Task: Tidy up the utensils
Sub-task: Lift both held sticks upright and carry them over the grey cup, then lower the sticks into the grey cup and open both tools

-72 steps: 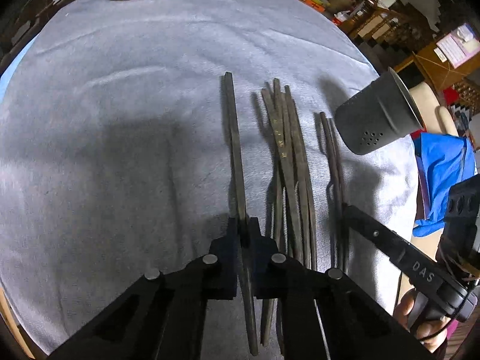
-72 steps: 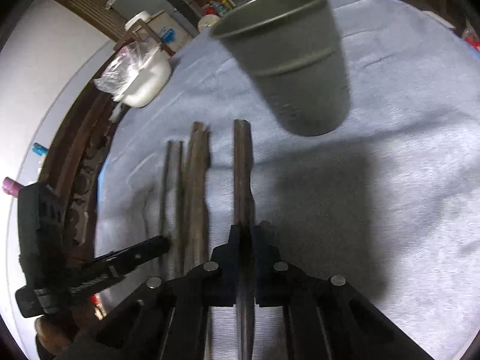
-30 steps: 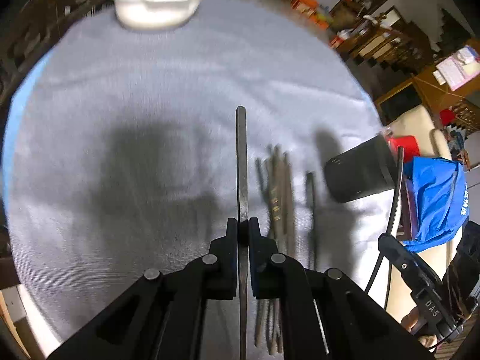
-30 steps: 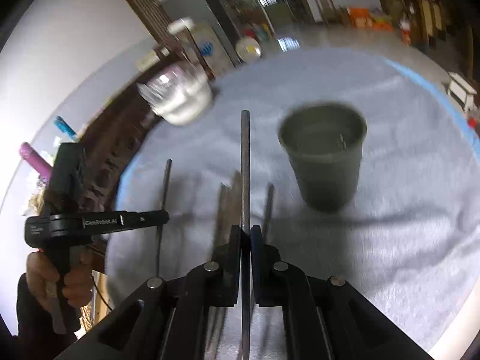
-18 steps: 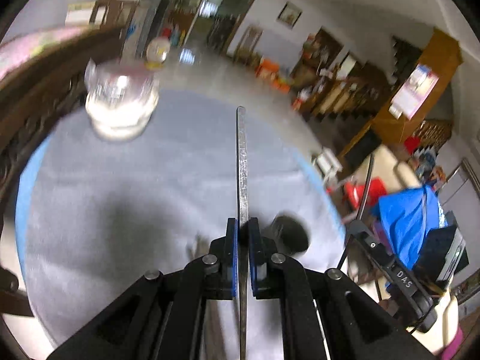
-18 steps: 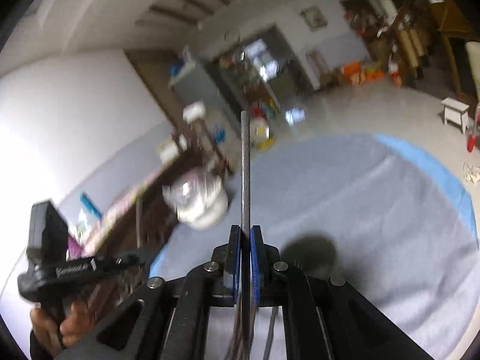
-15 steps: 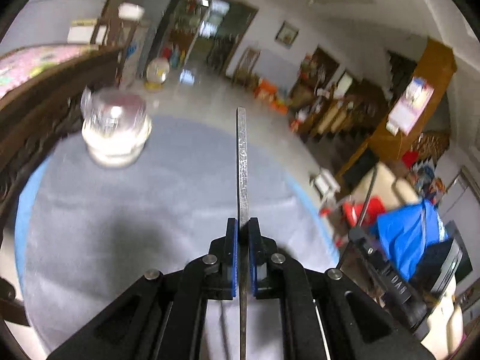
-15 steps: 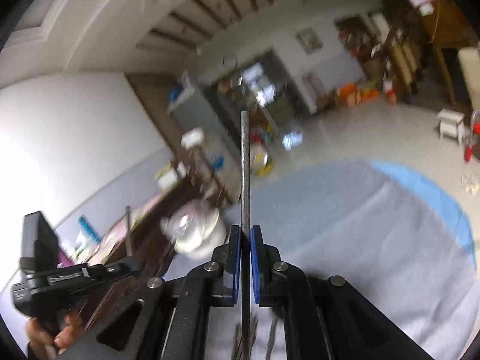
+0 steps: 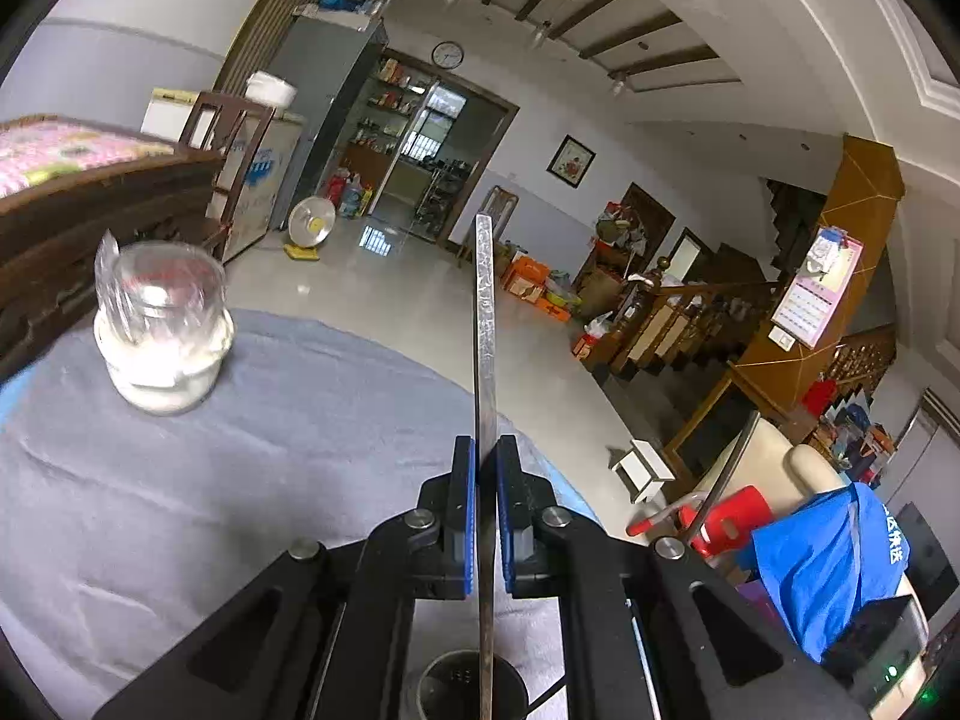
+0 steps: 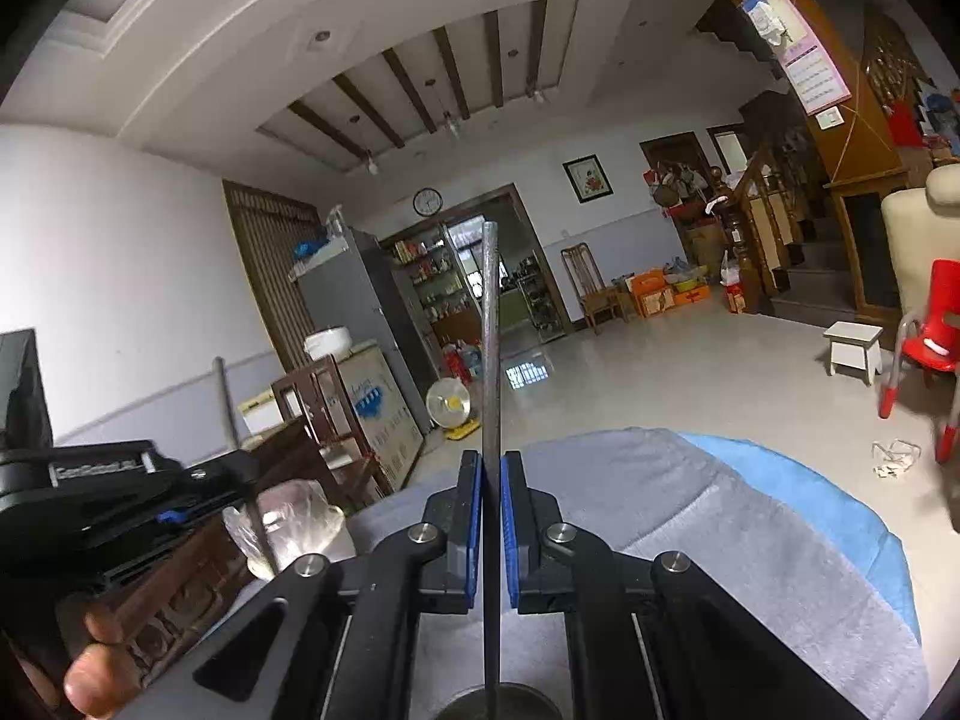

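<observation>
in the left wrist view the left hand-held gripper [image 9: 486, 516] is clamped on a flat metal utensil [image 9: 485, 324], its lower end over the dark cup [image 9: 465, 687]. the right hand-held gripper [image 10: 492, 522] pinches a thin rod-like utensil [image 10: 491, 336] above the same cup. only the left view shows the jar [image 9: 161, 336] whole near the desk [image 9: 252, 468] far edge.
</observation>
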The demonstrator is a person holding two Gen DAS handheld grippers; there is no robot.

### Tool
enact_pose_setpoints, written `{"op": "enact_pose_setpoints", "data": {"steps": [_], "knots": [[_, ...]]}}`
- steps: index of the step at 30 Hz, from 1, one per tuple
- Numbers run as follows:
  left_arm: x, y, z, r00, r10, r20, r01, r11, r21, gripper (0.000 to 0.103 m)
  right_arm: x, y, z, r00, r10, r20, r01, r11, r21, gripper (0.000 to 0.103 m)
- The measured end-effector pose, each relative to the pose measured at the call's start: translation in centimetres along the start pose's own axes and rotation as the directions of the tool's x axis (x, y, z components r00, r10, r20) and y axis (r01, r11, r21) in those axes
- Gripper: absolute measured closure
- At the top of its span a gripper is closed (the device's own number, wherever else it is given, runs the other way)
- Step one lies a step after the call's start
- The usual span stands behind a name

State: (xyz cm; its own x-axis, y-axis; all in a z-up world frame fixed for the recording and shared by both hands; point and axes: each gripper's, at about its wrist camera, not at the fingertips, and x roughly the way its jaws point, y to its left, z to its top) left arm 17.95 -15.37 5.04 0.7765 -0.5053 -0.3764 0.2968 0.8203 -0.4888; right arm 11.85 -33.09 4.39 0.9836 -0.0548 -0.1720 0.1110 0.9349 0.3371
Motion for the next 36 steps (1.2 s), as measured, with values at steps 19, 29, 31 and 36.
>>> {"op": "enact_pose_setpoints", "data": {"steps": [19, 29, 31, 36], "knots": [[0.8, -0.4, -5.8, 0.993, 0.010, -0.115, 0.010, 0.986, 0.166, 0.096, -1.8, -3.4, -5.2, 0.982, 0.037, -0.187, -0.045, 0.998, -0.039, 0.094], [-5.1, 2.9, -5.9, 0.986, 0.045, -0.159, -0.016, 0.984, 0.178, 0.062, -4.9, -4.6, -5.6, 0.948, 0.066, -0.312, -0.056, 0.998, 0.041, 0.090], [-6.6, 4.3, -6.3, 0.984, 0.066, -0.166, -0.039, 0.987, 0.158, 0.062, -5.4, -4.7, -5.7, 0.946, 0.066, -0.318, -0.053, 0.997, 0.047, 0.071], [-9.2, 6.8, -7.9, 0.967, 0.152, -0.204, -0.118, 0.978, 0.170, 0.062, -8.4, -4.6, -5.9, 0.958, 0.089, -0.272, -0.068, 0.994, 0.087, 0.030]]}}
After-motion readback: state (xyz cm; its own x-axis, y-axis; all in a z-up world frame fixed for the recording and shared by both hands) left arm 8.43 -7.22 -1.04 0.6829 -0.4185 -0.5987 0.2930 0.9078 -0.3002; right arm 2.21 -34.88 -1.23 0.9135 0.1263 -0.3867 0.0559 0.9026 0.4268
